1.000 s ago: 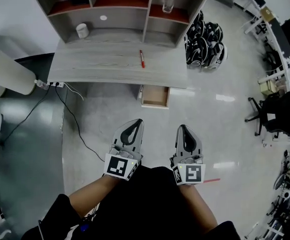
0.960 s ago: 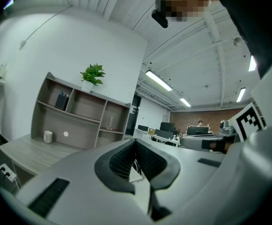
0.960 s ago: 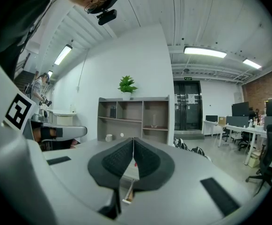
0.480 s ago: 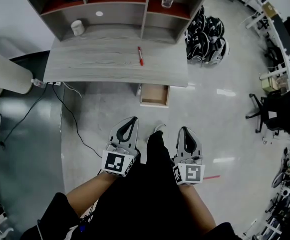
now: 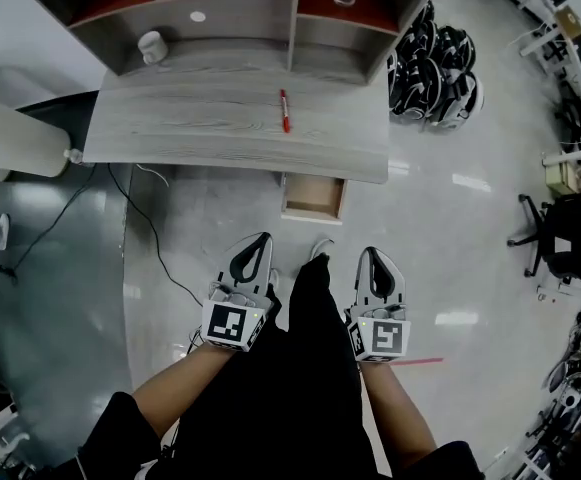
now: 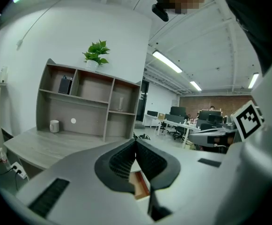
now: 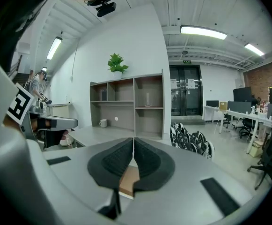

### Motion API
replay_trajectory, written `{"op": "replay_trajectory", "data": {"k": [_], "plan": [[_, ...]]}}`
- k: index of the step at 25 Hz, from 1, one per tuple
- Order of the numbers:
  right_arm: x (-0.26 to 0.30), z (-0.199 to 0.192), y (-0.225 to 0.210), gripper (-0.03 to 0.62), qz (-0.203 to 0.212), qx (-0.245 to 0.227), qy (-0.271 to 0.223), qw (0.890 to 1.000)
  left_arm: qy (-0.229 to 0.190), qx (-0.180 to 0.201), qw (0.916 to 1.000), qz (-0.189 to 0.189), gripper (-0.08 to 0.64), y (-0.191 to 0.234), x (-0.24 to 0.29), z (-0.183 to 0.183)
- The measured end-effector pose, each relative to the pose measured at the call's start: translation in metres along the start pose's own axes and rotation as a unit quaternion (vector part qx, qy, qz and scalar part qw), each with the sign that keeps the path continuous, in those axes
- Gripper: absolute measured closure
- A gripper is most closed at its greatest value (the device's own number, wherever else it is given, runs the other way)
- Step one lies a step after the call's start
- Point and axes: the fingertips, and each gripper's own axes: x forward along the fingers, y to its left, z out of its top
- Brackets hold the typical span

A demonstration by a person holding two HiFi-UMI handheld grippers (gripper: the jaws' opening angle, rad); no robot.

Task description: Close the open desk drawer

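Head view looks steeply down on a glossy pale floor (image 5: 440, 228) with a long grey wood-grain desk (image 5: 220, 133) across the top; a shelf unit (image 5: 240, 30) in the same grey sits on the back of it. The open drawer (image 5: 312, 197) hangs under the right part of the desk, pulled out past the front edge toward the person; it's a small shallow box with pale walls and a light brown wood bottom, nearly square from above. Left gripper (image 5: 258, 240) and right gripper (image 5: 373, 255) are side by side near the person's body, well short of the drawer, both pointing at it; each gripper view shows its dark ribbed jaws pressed together with nothing pinched, a bit of brown drawer peeking below them. Smallest bit: a red pen (image 5: 284, 110) lying on the desk top.
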Motion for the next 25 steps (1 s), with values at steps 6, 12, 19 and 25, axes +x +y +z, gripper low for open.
{"op": "replay_trajectory", "data": {"k": [6,12,19,25], "plan": [[0.029,-0.032,-0.015,0.572,0.019,0.004,0.026,0.999,0.037,0.015,0.999,0.019,0.546,0.01,0.022,-0.033],[0.056,-0.066,-0.027,0.572,0.032,0.013,0.048,0.998,0.05,-0.007,0.9981,0.034,0.546,0.026,0.044,-0.062],[0.079,-0.096,-0.035,0.572,0.024,0.016,0.055,0.998,0.06,-0.018,0.9971,0.044,0.545,0.05,0.053,-0.1],[0.093,-0.141,-0.044,0.572,0.011,0.003,0.068,0.998,0.066,-0.011,0.9977,0.014,0.543,0.053,0.06,-0.142]]}}
